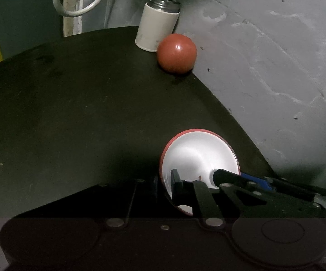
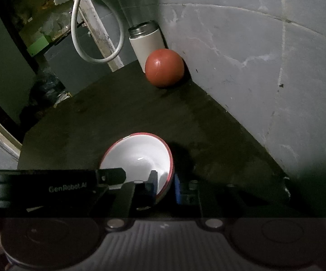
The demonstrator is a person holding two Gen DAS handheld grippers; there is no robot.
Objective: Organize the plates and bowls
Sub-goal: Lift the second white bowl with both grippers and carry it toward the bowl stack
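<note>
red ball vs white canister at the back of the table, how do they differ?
The red ball is a glossy sphere; the white canister is an upright, matte cylinder with a metal threaded top. The ball stands lower and nearer the camera; the canister is taller and partly hidden behind it. Both sit on the dark table beside the wall, side by side.

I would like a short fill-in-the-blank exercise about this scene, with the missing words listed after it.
1. The bowl is white inside and has a ____ rim.
2. Both grippers, left gripper and right gripper, are clamped on the bowl's ____.
3. The orange-red ball sits in front of a white ____.
4. The bowl rests on a ____ table.

Missing words: red; rim; flask; dark
</note>
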